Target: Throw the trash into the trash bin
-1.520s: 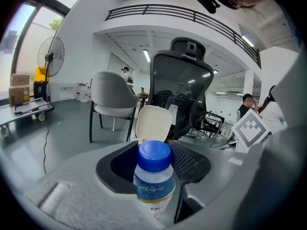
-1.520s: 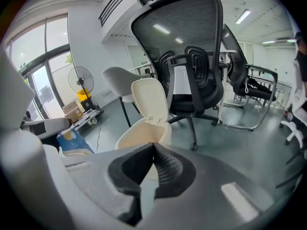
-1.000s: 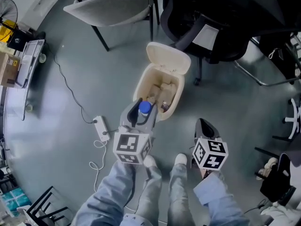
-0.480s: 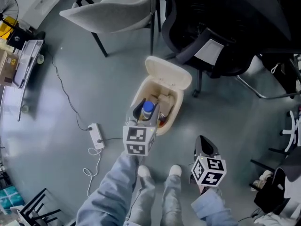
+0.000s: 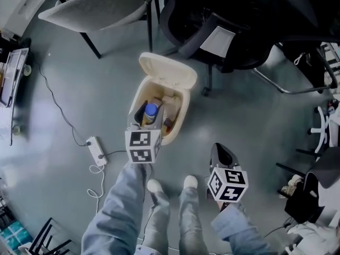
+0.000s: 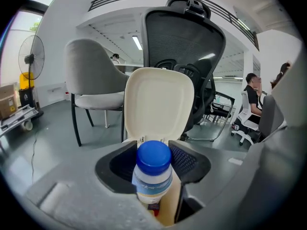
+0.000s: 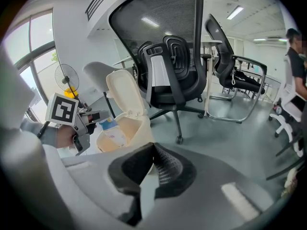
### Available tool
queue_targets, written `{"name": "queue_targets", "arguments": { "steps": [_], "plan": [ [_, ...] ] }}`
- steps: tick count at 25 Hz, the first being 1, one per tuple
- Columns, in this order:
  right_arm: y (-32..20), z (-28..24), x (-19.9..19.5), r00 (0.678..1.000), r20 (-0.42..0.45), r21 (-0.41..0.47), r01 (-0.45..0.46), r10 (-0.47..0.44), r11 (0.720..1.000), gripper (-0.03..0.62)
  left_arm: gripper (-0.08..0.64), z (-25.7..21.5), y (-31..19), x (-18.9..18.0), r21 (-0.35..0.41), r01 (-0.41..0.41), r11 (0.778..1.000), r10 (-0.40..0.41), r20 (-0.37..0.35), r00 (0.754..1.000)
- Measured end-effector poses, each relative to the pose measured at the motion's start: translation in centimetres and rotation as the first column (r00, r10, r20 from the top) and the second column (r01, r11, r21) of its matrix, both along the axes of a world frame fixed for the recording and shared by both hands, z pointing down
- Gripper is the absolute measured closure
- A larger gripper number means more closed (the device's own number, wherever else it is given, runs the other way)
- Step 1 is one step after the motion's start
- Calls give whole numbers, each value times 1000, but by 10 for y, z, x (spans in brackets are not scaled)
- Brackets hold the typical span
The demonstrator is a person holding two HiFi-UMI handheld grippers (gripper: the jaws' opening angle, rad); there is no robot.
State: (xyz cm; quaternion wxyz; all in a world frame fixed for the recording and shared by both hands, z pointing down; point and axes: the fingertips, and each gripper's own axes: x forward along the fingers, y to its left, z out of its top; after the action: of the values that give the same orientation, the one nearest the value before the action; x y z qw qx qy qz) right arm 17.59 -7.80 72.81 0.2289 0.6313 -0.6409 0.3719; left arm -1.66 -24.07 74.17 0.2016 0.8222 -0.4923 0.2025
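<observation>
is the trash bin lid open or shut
Open: the lid is flipped back behind the bin, and trash shows inside.

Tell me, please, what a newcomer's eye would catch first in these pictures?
First, the blue-capped bottle, clamped in the left gripper right over the open cream trash bin in the middle of the head view. After that, the right gripper, shut and empty, lower right beside the person's shoes.

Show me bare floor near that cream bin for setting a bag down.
Bare grey floor lies left of the cream lidded trash bin, up to the white power strip, and right of it, before the right gripper. Behind it is crowded: grey shell chair legs, black mesh office chair base. The left gripper's blue-capped bottle hangs over the opening.
</observation>
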Motion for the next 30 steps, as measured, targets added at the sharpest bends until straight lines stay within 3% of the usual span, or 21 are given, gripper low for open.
{"name": "queue_targets", "arguments": {
  "steps": [21,30],
  "plan": [
    [-1,6,-16,1000,-2,-22,20,-20,1000,589,334,-12,16,-35,-18,88,996,-90,-91,992],
    [7,-4,-26,1000,25,1,-6,6,1000,589,351,-44,49,-30,1,15,1000,-15,-109,994]
  ]
}}
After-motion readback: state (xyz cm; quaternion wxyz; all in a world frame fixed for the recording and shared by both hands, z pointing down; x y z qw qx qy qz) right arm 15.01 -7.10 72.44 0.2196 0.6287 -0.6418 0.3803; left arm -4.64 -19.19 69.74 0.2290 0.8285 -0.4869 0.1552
